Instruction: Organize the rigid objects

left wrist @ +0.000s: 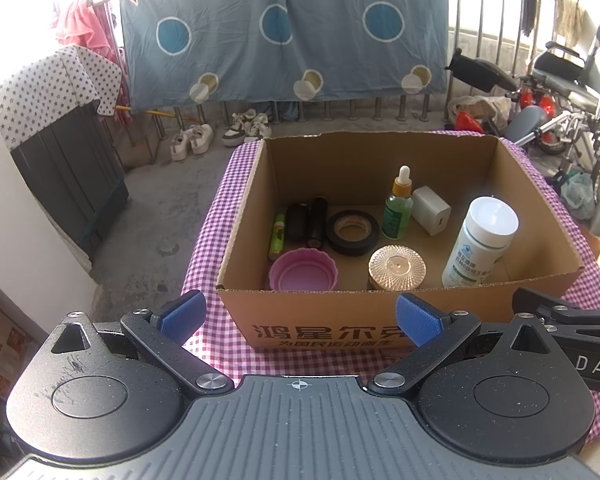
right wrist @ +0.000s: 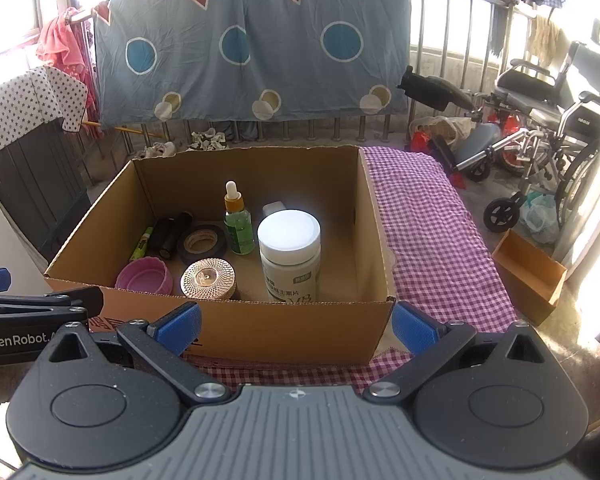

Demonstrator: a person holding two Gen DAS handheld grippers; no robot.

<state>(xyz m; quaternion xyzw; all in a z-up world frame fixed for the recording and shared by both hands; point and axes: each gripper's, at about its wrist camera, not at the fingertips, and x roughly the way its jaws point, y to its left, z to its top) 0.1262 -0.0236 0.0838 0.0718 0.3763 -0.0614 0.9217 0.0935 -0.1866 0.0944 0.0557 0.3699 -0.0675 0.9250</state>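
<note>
An open cardboard box (left wrist: pixel 320 320) (right wrist: pixel 260 328) stands on a purple checked cloth. Inside it are a white pill bottle (left wrist: pixel 480 240) (right wrist: pixel 290 256), a green dropper bottle (left wrist: pixel 398 208) (right wrist: pixel 238 224), a white adapter block (left wrist: pixel 431 210), a black tape roll (left wrist: pixel 353 233) (right wrist: pixel 202 243), a gold patterned lid (left wrist: pixel 397 267) (right wrist: pixel 208 279), a pink cup (left wrist: pixel 303 271) (right wrist: pixel 144 276), two black cylinders (left wrist: pixel 306 222) (right wrist: pixel 170 234) and a green tube (left wrist: pixel 277 237) (right wrist: pixel 141 244). My left gripper (left wrist: pixel 300 316) is open and empty in front of the box. My right gripper (right wrist: pixel 296 326) is open and empty at the box's near wall.
The checked cloth (right wrist: pixel 432 232) lies bare right of the box. A small cardboard tray (right wrist: pixel 528 276) sits on the floor beyond it. A wheelchair (right wrist: pixel 552 128) stands at the right, a railing with a blue sheet (right wrist: pixel 252 52) behind, shoes (left wrist: pixel 220 136) on the floor.
</note>
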